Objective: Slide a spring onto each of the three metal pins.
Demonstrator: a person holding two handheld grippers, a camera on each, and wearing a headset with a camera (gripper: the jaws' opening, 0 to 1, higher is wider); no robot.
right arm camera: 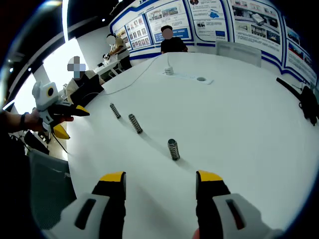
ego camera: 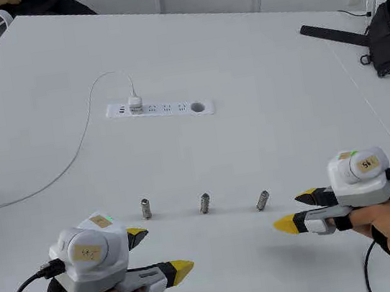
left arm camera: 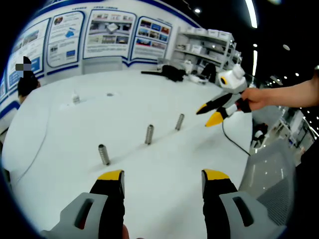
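Three metal pins stand in a row on the white table, each with a spring around it: the left pin (ego camera: 146,208) (left arm camera: 103,154) (right arm camera: 115,110), the middle pin (ego camera: 204,203) (left arm camera: 149,134) (right arm camera: 135,123) and the right pin (ego camera: 262,200) (left arm camera: 179,122) (right arm camera: 173,149). My left gripper (ego camera: 157,251) (left arm camera: 162,175) (right arm camera: 71,122) is open and holds nothing, near the front edge by the left pin. Beside the right pin my right gripper (ego camera: 296,210) (right arm camera: 159,178) (left arm camera: 208,113) is open too, with nothing between its yellow tips.
A white power strip (ego camera: 161,109) with a plugged charger and a long white cable (ego camera: 79,151) lies behind the pins. Black gear (ego camera: 383,36) sits at the far right of the table. Chairs stand at the far edge. People are beyond the table in the right gripper view.
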